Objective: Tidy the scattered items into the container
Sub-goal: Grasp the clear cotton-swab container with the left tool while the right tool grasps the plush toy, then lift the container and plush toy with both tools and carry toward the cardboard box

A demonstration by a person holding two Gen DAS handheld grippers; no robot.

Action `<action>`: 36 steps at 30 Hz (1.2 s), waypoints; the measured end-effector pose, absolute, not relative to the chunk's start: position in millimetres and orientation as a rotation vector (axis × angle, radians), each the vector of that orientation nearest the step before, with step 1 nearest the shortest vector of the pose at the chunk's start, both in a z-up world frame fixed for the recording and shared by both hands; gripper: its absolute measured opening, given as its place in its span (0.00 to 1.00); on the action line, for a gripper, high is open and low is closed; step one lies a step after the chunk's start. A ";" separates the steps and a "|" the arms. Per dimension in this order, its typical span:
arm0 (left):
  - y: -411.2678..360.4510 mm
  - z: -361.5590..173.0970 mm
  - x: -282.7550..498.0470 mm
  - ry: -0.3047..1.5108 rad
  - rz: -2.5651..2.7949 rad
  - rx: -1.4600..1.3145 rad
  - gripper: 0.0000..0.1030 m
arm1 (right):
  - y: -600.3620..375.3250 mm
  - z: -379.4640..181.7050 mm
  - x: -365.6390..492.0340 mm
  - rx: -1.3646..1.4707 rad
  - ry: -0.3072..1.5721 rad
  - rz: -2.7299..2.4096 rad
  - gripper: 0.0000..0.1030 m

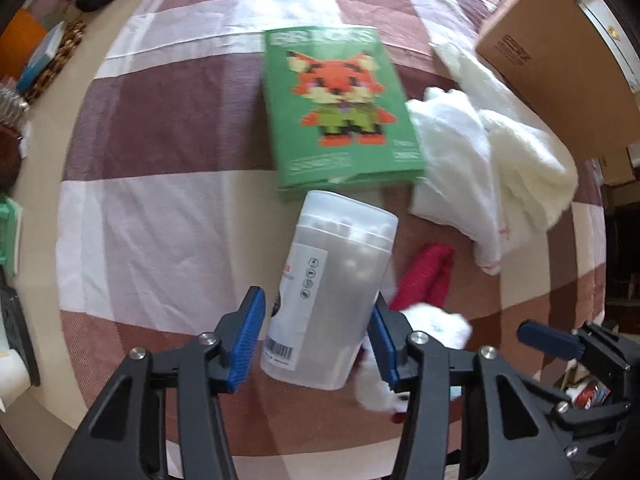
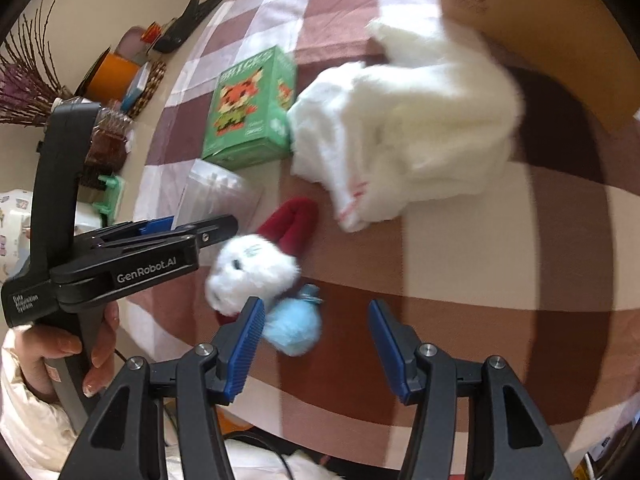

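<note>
A clear plastic cotton-swab canister (image 1: 328,292) lies on the checked bedspread between the open jaws of my left gripper (image 1: 318,344); the pads do not press it. It also shows in the right wrist view (image 2: 218,196). A green brick-toy box (image 1: 340,108) lies just beyond it. A white plush with red ears (image 2: 256,264) and a light blue pompom (image 2: 294,326) lie to the right. My right gripper (image 2: 316,346) is open and empty, just above the pompom. A white fluffy cloth (image 2: 404,128) lies further back.
A large cardboard box (image 1: 560,60) stands at the far right edge of the bed. A side table at the left holds an orange container (image 2: 112,74), a woven mat (image 1: 56,60) and dried twigs (image 2: 24,76).
</note>
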State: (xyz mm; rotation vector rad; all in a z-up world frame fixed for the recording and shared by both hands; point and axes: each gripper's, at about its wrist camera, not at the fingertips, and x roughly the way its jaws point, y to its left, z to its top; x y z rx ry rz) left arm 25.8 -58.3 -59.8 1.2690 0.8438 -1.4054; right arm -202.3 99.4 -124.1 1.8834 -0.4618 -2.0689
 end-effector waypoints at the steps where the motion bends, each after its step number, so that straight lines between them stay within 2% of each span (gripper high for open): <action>1: -59.2 -59.0 30.0 0.848 -1.397 1.263 0.49 | 94.0 -128.4 -205.6 1.890 -0.468 -2.041 0.54; 6: -61.7 -55.3 50.0 0.874 -1.363 1.230 0.49 | 69.3 -147.9 -217.0 1.927 -0.468 -1.920 0.55; 11: -63.2 -55.3 61.1 0.896 -1.358 1.209 0.49 | 50.5 -157.4 -226.5 1.920 -0.503 -1.885 0.61; 16: -68.0 -54.7 70.5 0.913 -1.346 1.197 0.49 | 35.0 -165.5 -238.8 1.906 -0.541 -1.853 0.61; 19: -71.5 -51.3 74.9 0.918 -1.346 1.183 0.46 | 30.4 -170.8 -242.0 1.876 -0.583 -1.847 0.61; 20: -71.9 -50.9 76.1 0.918 -1.347 1.179 0.45 | 30.7 -171.1 -241.8 1.862 -0.594 -1.848 0.59; 22: -72.5 -50.8 77.8 0.921 -1.348 1.172 0.45 | 32.5 -170.8 -241.6 1.834 -0.628 -1.839 0.43; 25: -72.1 -49.7 81.0 0.925 -1.344 1.157 0.44 | 35.3 -168.9 -241.6 1.810 -0.656 -1.835 0.35; 30: -70.7 -43.4 84.6 0.929 -1.341 1.133 0.42 | 41.7 -154.9 -238.0 1.765 -0.640 -1.861 0.35; 36: -65.7 -25.5 83.3 0.900 -1.364 1.112 0.39 | 55.6 -131.4 -238.4 1.694 -0.708 -1.887 0.35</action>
